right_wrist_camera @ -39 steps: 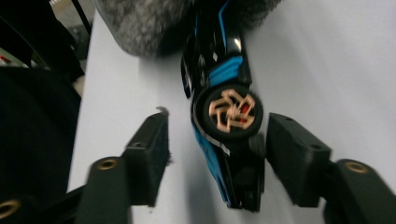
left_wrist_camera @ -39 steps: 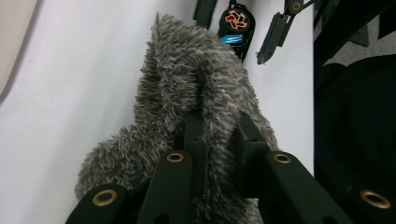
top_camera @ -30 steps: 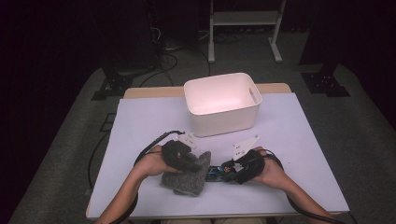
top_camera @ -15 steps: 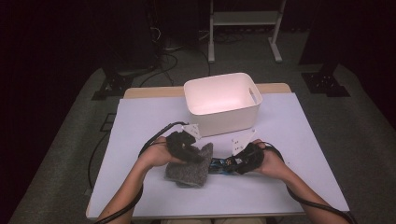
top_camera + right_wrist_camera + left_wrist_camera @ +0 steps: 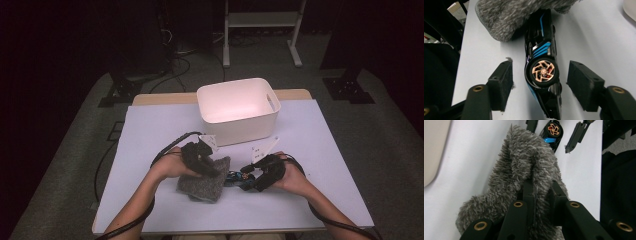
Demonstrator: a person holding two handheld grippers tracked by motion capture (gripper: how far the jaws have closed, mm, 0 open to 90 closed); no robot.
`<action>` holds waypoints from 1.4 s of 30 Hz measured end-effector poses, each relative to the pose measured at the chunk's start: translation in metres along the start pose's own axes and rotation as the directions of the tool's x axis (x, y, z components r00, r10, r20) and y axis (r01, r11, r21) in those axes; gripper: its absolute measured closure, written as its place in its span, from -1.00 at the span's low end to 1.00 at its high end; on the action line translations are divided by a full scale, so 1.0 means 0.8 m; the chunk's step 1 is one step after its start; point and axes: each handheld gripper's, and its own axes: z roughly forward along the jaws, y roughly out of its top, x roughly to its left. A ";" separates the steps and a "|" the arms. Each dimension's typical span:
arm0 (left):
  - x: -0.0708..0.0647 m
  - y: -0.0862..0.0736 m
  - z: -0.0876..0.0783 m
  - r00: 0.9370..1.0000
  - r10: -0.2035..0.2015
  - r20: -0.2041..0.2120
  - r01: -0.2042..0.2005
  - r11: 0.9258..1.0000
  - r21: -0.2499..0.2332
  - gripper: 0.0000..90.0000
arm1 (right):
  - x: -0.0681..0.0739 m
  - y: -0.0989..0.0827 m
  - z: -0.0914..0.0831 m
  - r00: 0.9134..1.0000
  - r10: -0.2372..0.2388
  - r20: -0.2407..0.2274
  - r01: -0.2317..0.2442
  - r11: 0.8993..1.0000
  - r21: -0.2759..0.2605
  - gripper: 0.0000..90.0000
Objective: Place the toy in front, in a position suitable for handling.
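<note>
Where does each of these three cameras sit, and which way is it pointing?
High view: above the person's side of the table, looking forward and down; both forearms, left tongs, right tongs and white bin show.
Left gripper view: rides the left tongs, looking along its jaws, shut on the grey cloth.
Right gripper view: rides the right tongs, its jaws just opening either side of the toy car, not touching.
Shared: all three show the cloth and car.
</note>
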 end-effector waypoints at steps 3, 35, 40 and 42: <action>-0.006 -0.005 0.000 1.000 0.015 0.014 -0.015 1.000 -0.009 0.76 | 0.006 0.002 -0.002 1.000 0.008 0.002 -0.008 1.000 0.001 -0.33; -0.053 -0.030 0.011 0.991 0.107 0.083 -0.109 0.994 0.021 0.77 | 0.036 -0.032 0.028 0.998 -0.042 0.054 0.038 0.996 0.084 -0.57; -0.046 -0.027 -0.005 0.995 0.098 0.026 -0.098 0.995 0.006 0.77 | 0.042 -0.034 0.029 0.990 -0.116 0.085 0.107 0.989 0.104 -0.55; -0.044 -0.026 -0.005 0.995 0.099 0.004 -0.099 0.995 0.030 0.77 | 0.043 -0.033 0.029 0.987 -0.132 0.096 0.122 0.988 0.099 -0.54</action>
